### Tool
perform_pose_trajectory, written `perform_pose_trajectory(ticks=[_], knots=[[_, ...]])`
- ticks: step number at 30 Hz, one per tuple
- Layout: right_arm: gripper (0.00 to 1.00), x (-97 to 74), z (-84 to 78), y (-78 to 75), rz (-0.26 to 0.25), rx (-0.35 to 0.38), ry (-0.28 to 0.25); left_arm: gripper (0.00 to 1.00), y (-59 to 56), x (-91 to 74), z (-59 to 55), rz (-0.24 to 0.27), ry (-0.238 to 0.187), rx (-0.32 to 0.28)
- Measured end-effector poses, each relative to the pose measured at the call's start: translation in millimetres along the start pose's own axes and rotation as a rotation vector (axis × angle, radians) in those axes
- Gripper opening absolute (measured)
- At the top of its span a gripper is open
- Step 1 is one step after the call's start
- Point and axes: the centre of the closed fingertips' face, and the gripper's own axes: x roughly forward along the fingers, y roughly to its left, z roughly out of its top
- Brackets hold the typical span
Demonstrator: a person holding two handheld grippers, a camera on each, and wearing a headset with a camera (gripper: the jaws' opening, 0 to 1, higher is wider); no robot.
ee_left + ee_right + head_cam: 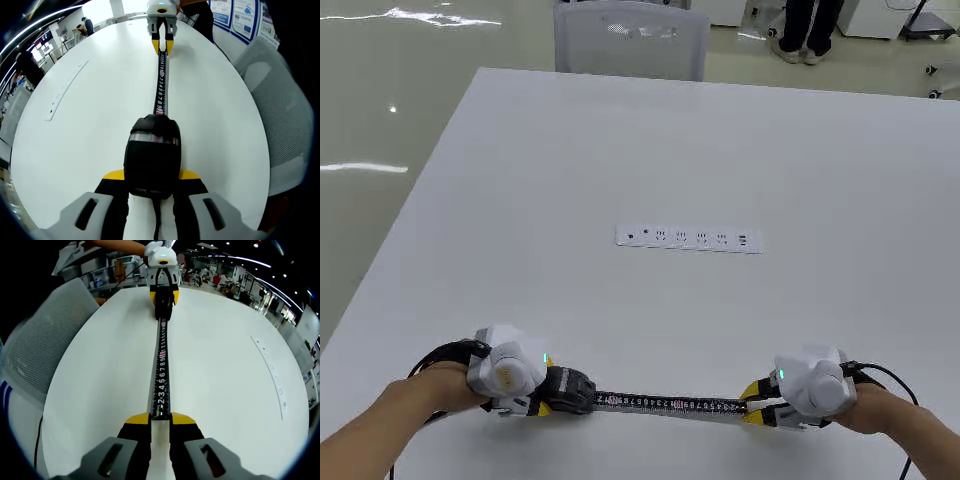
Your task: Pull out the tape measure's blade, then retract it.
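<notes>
Left gripper (152, 176) clamped on tape measure case (152, 150), lower left of head view. Right gripper (160, 420) pinching blade (161, 365) tip, lower right. Blade lies stretched along table (650, 150) between them. Risk as I judge it: if I let tip go abruptly, spring whips blade back and case twists in jaws.

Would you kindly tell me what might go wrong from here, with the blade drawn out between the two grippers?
1. The right gripper pinches only the end of the blade; if it slips, the blade may snap back toward the case.
2. The left gripper grips the case at its rear part, so the pull might twist it loose.
3. Released all at once, the long blade could whip across the table; easing it in seems safer.
</notes>
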Motion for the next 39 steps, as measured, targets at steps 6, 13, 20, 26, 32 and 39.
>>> perform_pose_trajectory(ticks=[6,13,20,26,32,39], knots=[[0.12,-0.9,-2.2,-0.4,-0.003,0.001,0.007,0.29,0.1,-0.2,0.1,0.001,0.003,0.0],[0.13,3.4,-4.3,1.9,0.006,-0.015,0.038,0.29,-1.5,-1.8,3.4,0.0,0.021,0.006],[0.14,9.6,-7.0,5.1,0.024,-0.043,0.074,0.29,-1.1,-2.0,2.1,0.005,0.04,0.025],[0.15,9.0,-8.3,4.2,0.01,-0.038,0.084,0.3,0.9,2.0,-2.3,0.011,0.051,0.015],[0.19,8.1,-9.1,0.4,-0.026,0.001,0.094,0.31,-0.5,2.5,-3.1,0.015,0.066,0.008],[0.26,6.7,-10.5,-2.6,-0.065,0.044,0.103,0.34,-2.2,4.3,-4.2,0.033,0.039,-0.021]])
